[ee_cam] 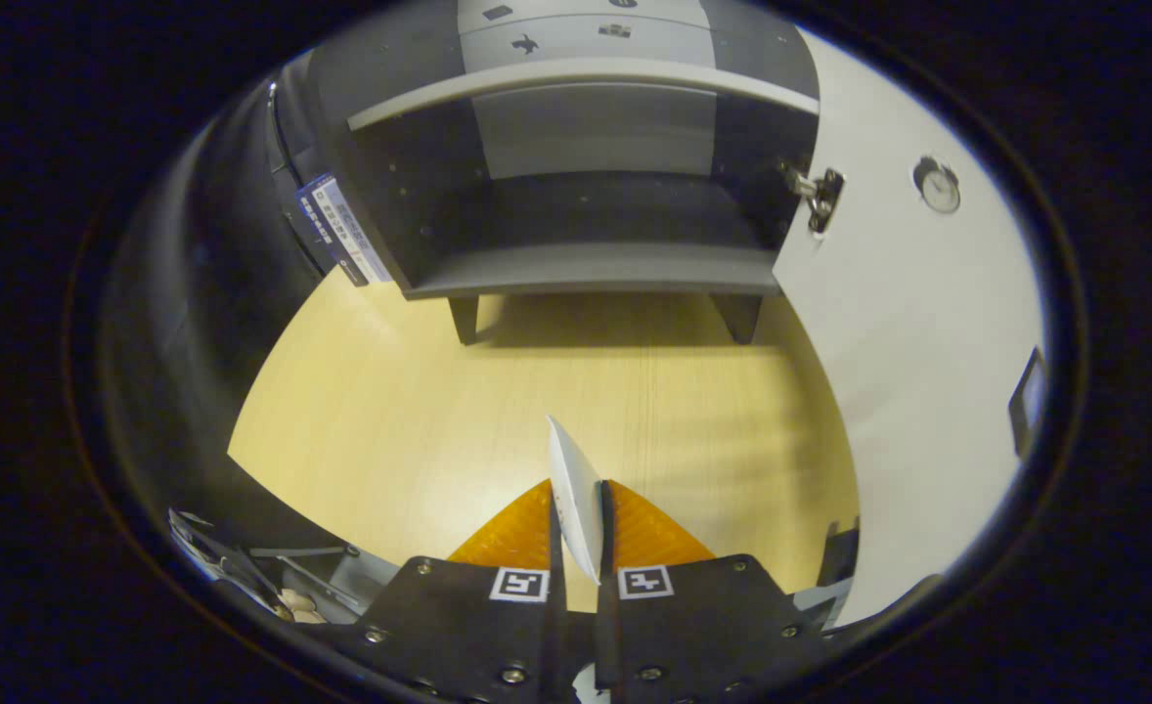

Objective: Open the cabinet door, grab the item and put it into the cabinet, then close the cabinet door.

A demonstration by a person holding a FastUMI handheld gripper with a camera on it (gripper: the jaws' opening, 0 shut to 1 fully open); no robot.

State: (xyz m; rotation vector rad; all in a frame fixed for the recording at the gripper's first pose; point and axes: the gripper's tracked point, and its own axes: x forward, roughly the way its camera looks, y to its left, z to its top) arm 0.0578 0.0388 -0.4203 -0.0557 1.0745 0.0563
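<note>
My gripper (578,504) is shut on a thin white flat item (572,479), held edge-on between both fingers and sticking up ahead of them. Beyond the fingers, across the wooden table (390,420), stands a small grey cabinet (586,279) on short legs. Its compartment is dark and holds nothing that I can see. The white cabinet door (908,332) is swung open to the right, with a metal hinge (819,196) at its inner edge and a round knob (938,184) on its face.
A blue and white label (341,230) hangs on the dark wall left of the cabinet. Drawers with small stickers (586,34) sit above the open compartment. Metal parts (243,572) lie by the table's near left edge.
</note>
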